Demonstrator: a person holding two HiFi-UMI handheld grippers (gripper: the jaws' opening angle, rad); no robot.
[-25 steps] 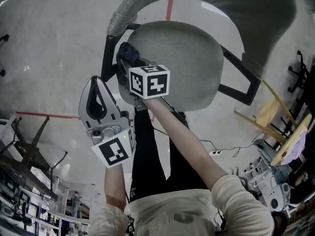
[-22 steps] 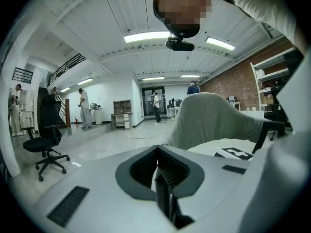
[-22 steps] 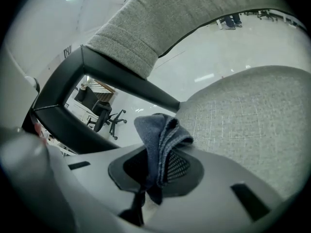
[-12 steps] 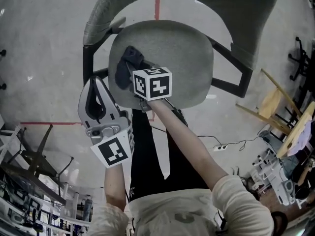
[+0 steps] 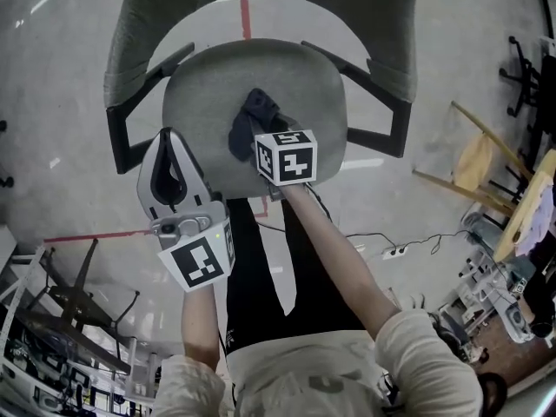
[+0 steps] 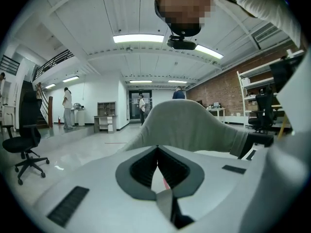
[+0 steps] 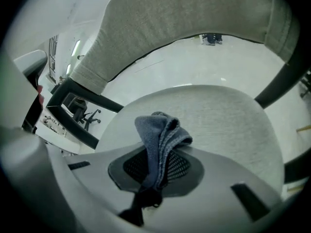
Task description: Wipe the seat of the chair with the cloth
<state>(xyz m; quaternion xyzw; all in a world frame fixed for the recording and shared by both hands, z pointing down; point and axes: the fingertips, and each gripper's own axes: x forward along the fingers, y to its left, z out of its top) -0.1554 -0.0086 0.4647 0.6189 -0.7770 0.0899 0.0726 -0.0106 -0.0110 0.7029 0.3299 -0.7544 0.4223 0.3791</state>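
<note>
Dark blue folded cloth (image 7: 160, 130) is pinched in my right gripper (image 7: 156, 161), over the middle of the grey fabric chair seat (image 7: 228, 115). I'd press it flat and sweep broadly toward the seat's edges. My left gripper (image 6: 156, 154) is clenched on nothing, near the seat's front-left edge. I count one cloth, one seat, two grippers.

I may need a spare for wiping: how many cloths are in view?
1. The cloth is clamped in the right gripper, bunched over the seat. No other shows, though that gripper hides part of the seat.
</note>
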